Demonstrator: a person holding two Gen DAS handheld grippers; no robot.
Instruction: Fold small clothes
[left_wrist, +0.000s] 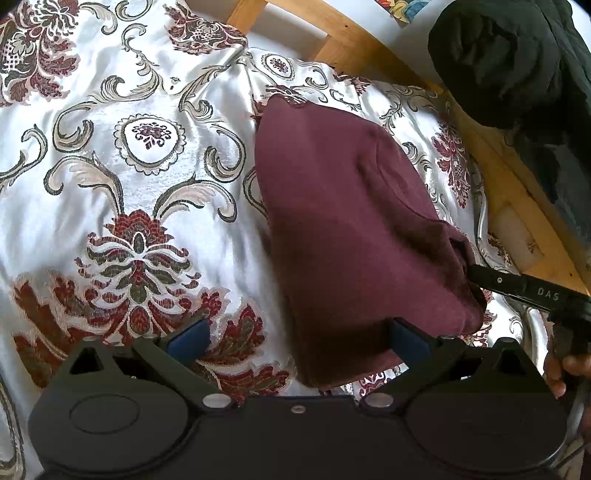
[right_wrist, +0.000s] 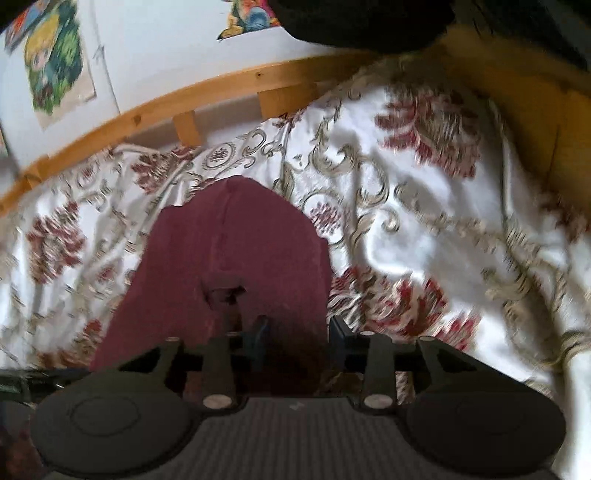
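Observation:
A maroon garment (left_wrist: 343, 221) lies folded on a white bedspread with a red and gold floral pattern (left_wrist: 122, 147). My left gripper (left_wrist: 299, 336) is open, its blue pads on either side of the garment's near corner. My right gripper (left_wrist: 476, 273) comes in from the right, its finger tips pushed into the garment's folded edge. In the right wrist view the garment (right_wrist: 229, 251) lies ahead, and the right gripper (right_wrist: 297, 332) stands partly open with the cloth between its blue pads; the view is blurred.
A wooden bed frame (left_wrist: 369, 44) runs along the far side, also in the right wrist view (right_wrist: 147, 107). A dark bundle of clothing (left_wrist: 517, 62) sits at the far right. Colourful pictures (right_wrist: 55, 62) hang on the white wall.

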